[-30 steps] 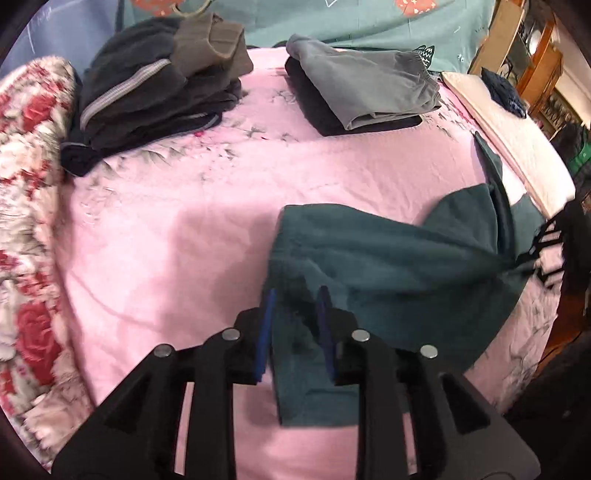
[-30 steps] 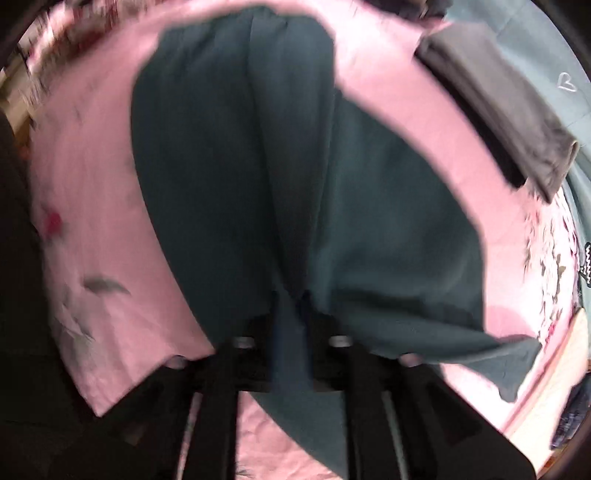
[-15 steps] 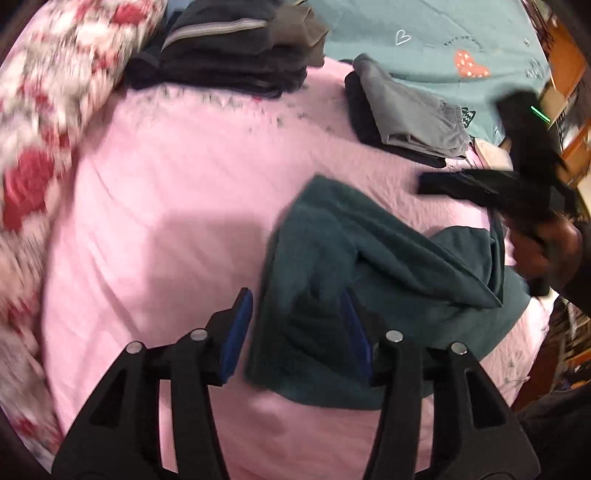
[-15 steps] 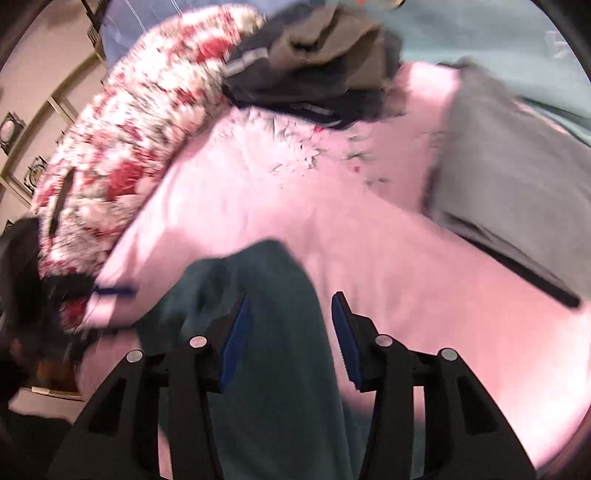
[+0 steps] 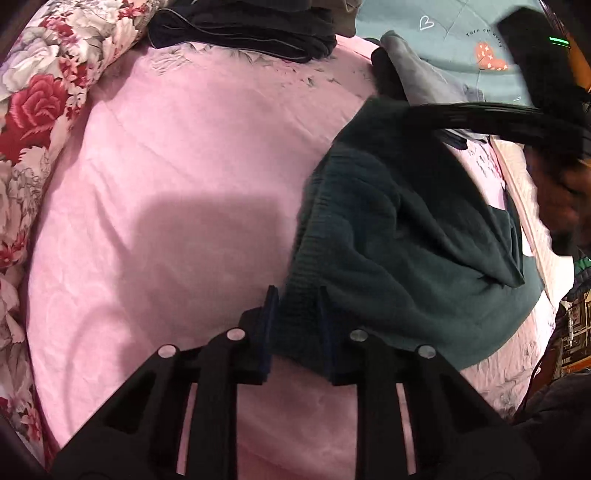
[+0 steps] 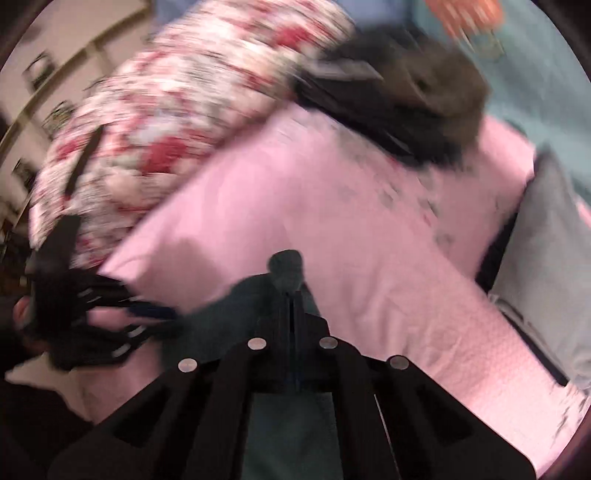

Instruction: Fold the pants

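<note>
Dark teal pants (image 5: 399, 236) lie crumpled on the pink bedsheet (image 5: 184, 166), with the ribbed waistband facing my left gripper. My left gripper (image 5: 297, 308) is shut on the near waistband edge. In the right wrist view, which is blurred, my right gripper (image 6: 293, 293) is shut, and a tuft of the teal pants (image 6: 286, 264) pokes out past its tips. In the left wrist view the right gripper's fingers (image 5: 480, 116) reach the far corner of the pants. In the right wrist view the left gripper (image 6: 96, 317) shows at the left, blurred.
Folded dark clothes (image 5: 251, 26) and a folded grey garment (image 5: 417, 77) sit at the far side of the bed. A floral quilt (image 5: 37, 110) borders the left and a teal blanket (image 5: 458, 44) the back. A person's hand (image 5: 557, 199) holds the right gripper.
Half a second ago both grippers stood open over the pants. Both have since shut on the cloth, the left at the waistband and the right at the far corner.
</note>
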